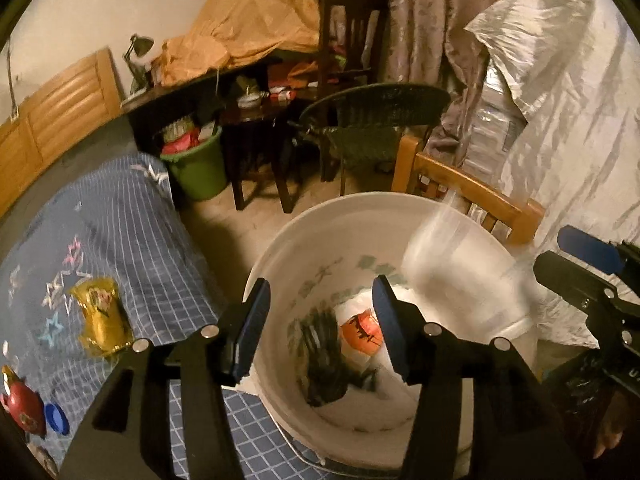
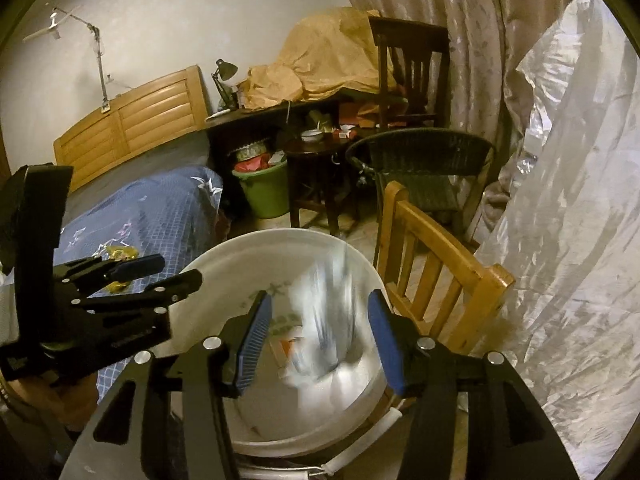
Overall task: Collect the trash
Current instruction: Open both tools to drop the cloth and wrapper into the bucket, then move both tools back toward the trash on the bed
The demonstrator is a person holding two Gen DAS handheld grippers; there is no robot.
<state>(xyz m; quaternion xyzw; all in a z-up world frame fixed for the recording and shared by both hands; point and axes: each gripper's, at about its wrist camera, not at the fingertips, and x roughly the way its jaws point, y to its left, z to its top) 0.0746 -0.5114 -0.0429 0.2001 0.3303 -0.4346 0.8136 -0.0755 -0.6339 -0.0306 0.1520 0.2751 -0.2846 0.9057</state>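
Both views are dim and warm yellow-toned, with black vignette corners and strong fisheye bending at the edges. A pale object over the white bucket (image 1: 280, 256) is smeared by motion blur. The silvery plastic sheet (image 2: 568, 200) catches soft glare. Deep shadow fills the space under the desk (image 1: 192, 92).

Our left tongs (image 1: 322, 326) and right tongs (image 2: 318, 336) look alike: matte black angular arms studded with round silver screw heads, each arm ending in a ribbed blue pad (image 2: 253, 338). Faint white lettering marks a black body, and bare skin shows beneath each handle.
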